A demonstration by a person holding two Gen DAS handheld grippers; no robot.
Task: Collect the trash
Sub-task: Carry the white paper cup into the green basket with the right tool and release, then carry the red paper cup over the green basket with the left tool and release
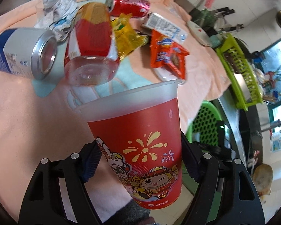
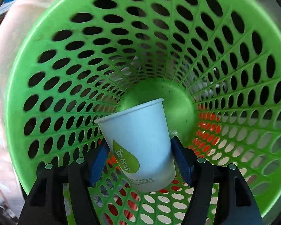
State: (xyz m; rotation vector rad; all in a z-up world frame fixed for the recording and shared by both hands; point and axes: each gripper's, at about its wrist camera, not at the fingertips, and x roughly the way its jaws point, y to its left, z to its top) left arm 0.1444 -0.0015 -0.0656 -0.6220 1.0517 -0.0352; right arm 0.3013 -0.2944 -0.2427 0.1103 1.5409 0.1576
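Note:
My left gripper (image 1: 140, 166) is shut on a red plastic cup (image 1: 138, 140) with cartoon prints, held above a peach cloth (image 1: 18, 112). Beyond it lies trash: a blue-and-silver can (image 1: 22, 52), a red-labelled clear bottle (image 1: 91, 45), a red soda can (image 1: 129, 4), crumpled paper (image 1: 60, 5), a yellow wrapper (image 1: 125, 35), an orange wrapper (image 1: 166, 54) and a small carton (image 1: 164, 27). My right gripper (image 2: 139, 159) is shut on a white paper cup (image 2: 138, 142) with a green drop logo, held inside the mouth of a green perforated wastebasket (image 2: 65, 37).
The green wastebasket (image 1: 206, 120) stands off the cloth's right edge in the left wrist view. A lime-green plastic rack (image 1: 241, 71) sits on a counter at the right. The basket's bottom (image 2: 178, 101) holds nothing visible.

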